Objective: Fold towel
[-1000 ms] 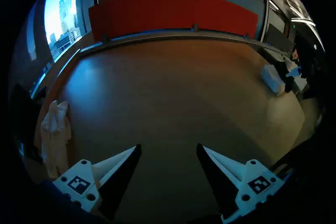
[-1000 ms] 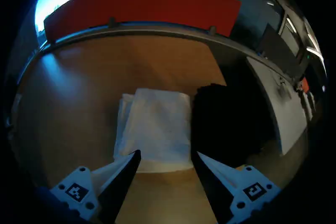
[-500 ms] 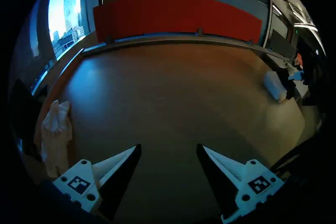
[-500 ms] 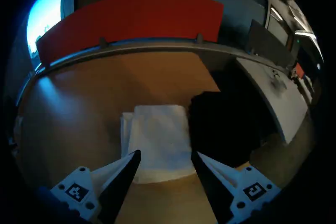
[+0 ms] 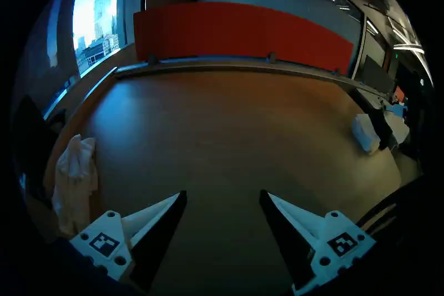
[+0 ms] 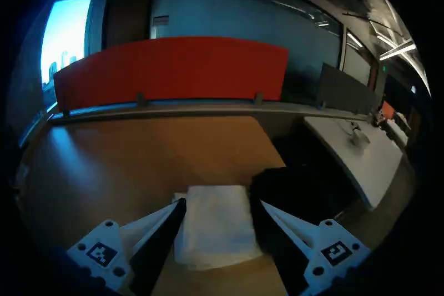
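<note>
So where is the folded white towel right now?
In the right gripper view, the folded towel lies on the wooden table, directly ahead of the open right gripper.

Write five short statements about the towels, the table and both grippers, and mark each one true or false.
1. The folded towel lies flat on the wooden table. True.
2. The right gripper is shut on the folded towel. False: its fingers stand apart, and the towel lies on the table ahead of them, ungripped.
3. In the left gripper view, a crumpled white cloth sits near the table's left edge. True.
4. The partition behind the table is blue. False: it is red.
5. The left gripper holds a towel. False: it is open, with bare table between its fingers.
</note>
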`<control>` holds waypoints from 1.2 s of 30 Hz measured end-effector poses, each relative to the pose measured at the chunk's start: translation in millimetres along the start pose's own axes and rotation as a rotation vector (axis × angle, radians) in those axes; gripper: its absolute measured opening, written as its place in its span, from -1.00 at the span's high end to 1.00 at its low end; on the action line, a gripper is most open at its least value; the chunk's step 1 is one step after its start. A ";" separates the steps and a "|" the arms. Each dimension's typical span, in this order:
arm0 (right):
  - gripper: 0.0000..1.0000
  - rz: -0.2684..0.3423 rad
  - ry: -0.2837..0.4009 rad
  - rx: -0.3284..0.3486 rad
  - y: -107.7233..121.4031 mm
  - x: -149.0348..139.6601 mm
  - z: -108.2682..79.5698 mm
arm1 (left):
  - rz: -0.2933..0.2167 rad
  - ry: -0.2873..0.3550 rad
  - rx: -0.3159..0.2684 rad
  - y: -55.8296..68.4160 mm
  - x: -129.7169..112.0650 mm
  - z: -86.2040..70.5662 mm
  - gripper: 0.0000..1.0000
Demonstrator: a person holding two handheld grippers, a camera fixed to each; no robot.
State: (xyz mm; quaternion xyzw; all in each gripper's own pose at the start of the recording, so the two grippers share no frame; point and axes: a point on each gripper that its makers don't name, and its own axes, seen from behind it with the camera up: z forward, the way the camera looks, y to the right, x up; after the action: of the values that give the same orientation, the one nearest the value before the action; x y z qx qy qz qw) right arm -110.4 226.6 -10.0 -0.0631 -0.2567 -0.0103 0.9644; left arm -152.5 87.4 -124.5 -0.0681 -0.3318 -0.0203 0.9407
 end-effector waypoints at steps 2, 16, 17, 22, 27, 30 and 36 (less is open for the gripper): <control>-0.85 0.003 0.049 0.003 -3.3 12.7 -3.5 | 0.000 0.008 0.000 -0.3 3.8 0.1 -0.94; -0.85 0.021 0.267 -0.003 -22.1 62.1 -19.6 | -0.001 0.066 0.003 -2.0 28.1 -0.3 -0.94; -0.84 0.019 0.271 -0.001 -23.8 63.2 -20.3 | -0.002 0.072 0.003 -2.3 30.5 -0.4 -0.94; -0.85 0.007 0.308 0.006 -35.0 76.0 -26.2 | -0.015 0.122 0.009 -7.1 50.0 -0.7 -0.94; -0.85 0.009 0.346 0.028 -50.6 90.2 -34.1 | -0.034 0.193 0.030 -15.3 76.0 -2.0 -0.94; -0.85 0.014 0.364 0.043 -61.6 96.9 -39.7 | -0.036 0.241 0.032 -18.6 92.9 -3.6 -0.94; -0.86 0.005 0.384 0.065 -85.2 106.5 -50.3 | -0.025 0.325 0.053 -29.4 125.2 -4.7 -0.94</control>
State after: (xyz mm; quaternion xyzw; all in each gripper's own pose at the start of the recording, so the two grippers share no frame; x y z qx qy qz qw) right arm 2.4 137.1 9.5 -0.0297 -0.0682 -0.0113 0.9972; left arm -54.5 58.6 -46.2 -0.0350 -0.1764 -0.0341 0.9831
